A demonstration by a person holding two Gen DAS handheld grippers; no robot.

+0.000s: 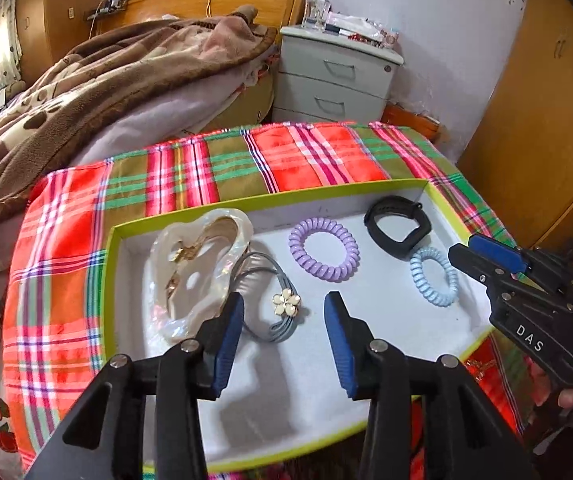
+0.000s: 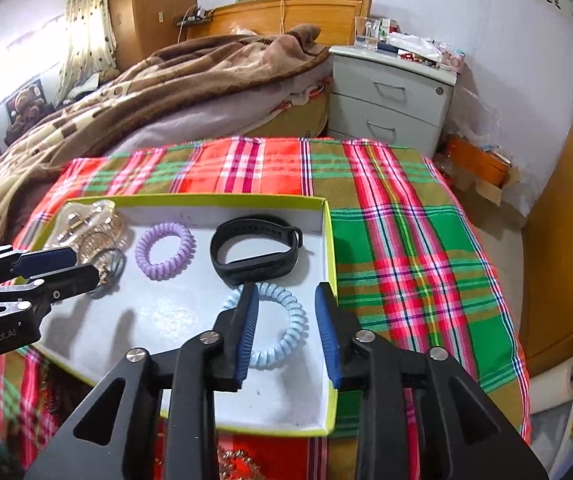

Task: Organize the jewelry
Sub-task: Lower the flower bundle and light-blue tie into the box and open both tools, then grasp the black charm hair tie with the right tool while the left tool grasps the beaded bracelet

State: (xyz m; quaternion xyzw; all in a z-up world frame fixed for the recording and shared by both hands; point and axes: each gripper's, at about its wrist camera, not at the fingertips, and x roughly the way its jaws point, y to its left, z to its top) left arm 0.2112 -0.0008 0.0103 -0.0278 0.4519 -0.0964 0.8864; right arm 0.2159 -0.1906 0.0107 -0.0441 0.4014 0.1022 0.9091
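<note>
Inside the shallow green-rimmed white tray [image 2: 328,216], the pale blue spiral hair tie [image 2: 282,328] lies flat under the spread, empty right gripper [image 2: 288,330], nearer it than the spread, empty left gripper [image 1: 284,344].

I counted one green-rimmed tray [image 1: 390,185] holding two coil hair ties, a purple one [image 1: 323,249] and a blue one [image 1: 433,276], one black wristband [image 1: 397,226], one flower hair tie [image 1: 274,300] and one pearly claw clip [image 1: 194,268].
</note>
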